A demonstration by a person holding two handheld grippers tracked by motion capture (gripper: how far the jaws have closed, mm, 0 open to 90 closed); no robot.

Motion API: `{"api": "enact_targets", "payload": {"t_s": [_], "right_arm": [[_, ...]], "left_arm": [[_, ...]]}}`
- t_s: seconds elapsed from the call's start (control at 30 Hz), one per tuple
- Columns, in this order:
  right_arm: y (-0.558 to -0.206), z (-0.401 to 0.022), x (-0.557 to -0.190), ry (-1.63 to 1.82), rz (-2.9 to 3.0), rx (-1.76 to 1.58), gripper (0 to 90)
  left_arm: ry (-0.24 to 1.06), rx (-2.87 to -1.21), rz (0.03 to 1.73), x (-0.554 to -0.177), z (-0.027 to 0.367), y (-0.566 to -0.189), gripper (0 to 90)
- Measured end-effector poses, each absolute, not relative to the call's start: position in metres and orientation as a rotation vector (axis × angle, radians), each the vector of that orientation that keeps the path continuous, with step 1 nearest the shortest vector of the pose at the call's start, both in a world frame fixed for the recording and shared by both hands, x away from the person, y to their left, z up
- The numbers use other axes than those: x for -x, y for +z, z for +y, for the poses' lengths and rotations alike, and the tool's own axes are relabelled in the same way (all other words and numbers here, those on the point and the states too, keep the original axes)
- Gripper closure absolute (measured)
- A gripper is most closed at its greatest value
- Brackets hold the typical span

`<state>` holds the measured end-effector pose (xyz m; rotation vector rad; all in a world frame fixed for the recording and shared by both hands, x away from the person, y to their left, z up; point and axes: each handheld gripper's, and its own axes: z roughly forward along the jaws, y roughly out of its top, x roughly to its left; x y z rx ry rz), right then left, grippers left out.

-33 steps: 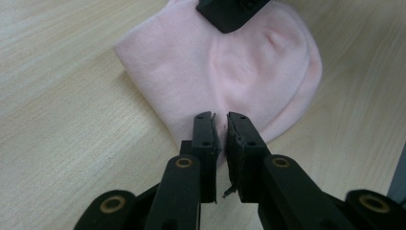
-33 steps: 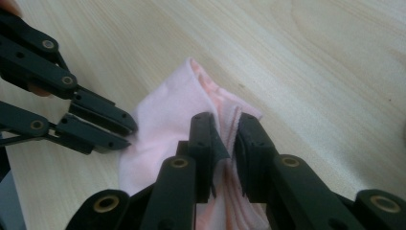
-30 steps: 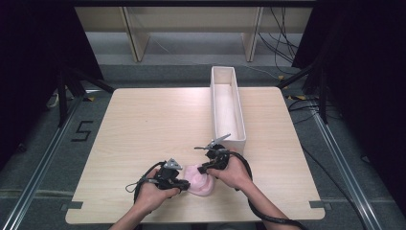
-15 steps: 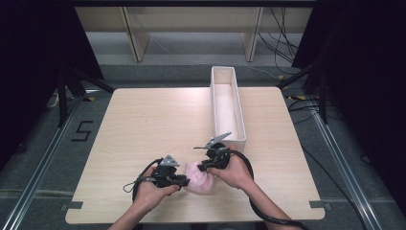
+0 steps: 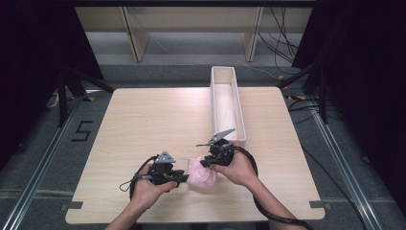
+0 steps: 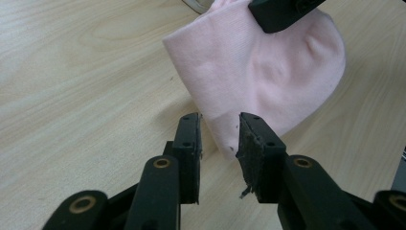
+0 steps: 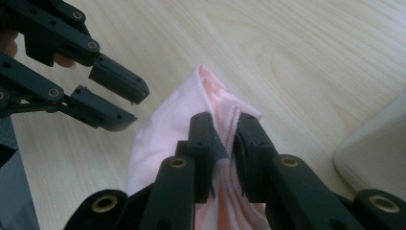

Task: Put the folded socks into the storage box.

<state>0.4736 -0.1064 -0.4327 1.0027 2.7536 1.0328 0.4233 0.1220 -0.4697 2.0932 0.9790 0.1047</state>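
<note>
Little has moved since a second ago: we still keep our right gripper (image 7: 222, 143) clamped on the soft pink knitted cloth (image 5: 201, 171) lying near the front edge of the pale wooden table (image 5: 143, 120). Our left gripper (image 6: 219, 139), jaws parted, sits just beside its edge.

Cloth (image 5: 202, 171): pale pink, plain knit, no print. Desk (image 5: 143, 120): light wood, visible grain. Tray (image 5: 227, 103) on the desk: off-white, plain. Left hand-held gripper (image 6: 219, 143) and right hand-held gripper (image 7: 225, 143): black jaws, brass-coloured pivot pins, grey plate on top. Floor (image 5: 43, 143): dark grey, with a black "5" marked.
</note>
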Motion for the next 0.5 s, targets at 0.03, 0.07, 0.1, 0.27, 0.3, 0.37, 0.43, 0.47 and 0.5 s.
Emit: {"api": "enact_targets", "payload": {"t_s": [0.03, 0.07, 0.1, 0.27, 0.3, 0.37, 0.43, 0.47, 0.5], "right_arm": [[-0.433, -0.107, -0.475, 1.045, 2.746, -0.961, 78.0], [-0.433, -0.108, -0.476, 1.048, 2.744, -0.952, 78.0], [-0.433, -0.108, -0.475, 1.053, 2.743, -0.980, 78.0], [-0.429, -0.109, -0.475, 1.053, 2.737, -0.979, 78.0], [-0.428, -0.109, -0.475, 1.055, 2.736, -0.983, 78.0], [-0.427, -0.109, -0.474, 1.031, 2.733, -1.010, 78.0], [-0.427, -0.109, -0.476, 1.054, 2.722, -0.958, 78.0], [-0.426, -0.108, -0.476, 1.054, 2.725, -0.953, 78.0], [-0.427, -0.108, -0.477, 1.077, 2.720, -0.943, 78.0]], "left_arm": [[0.101, -2.090, 0.979, -0.423, 0.122, -0.469, 68.4], [0.095, -2.081, 0.983, -0.423, 0.122, -0.469, 68.1], [0.082, -2.050, 0.998, -0.422, 0.121, -0.469, 67.9], [0.006, -1.995, 0.961, -0.418, 0.118, -0.464, 68.1], [-0.028, -1.986, 0.939, -0.417, 0.116, -0.463, 68.4], [-0.062, -1.988, 0.913, -0.416, 0.111, -0.462, 68.7], [-0.071, -2.003, 0.899, -0.414, 0.105, -0.461, 69.3], [-0.077, -2.012, 0.888, -0.414, 0.102, -0.461, 69.6], [-0.073, -2.020, 0.883, -0.414, 0.100, -0.460, 69.6]]}}
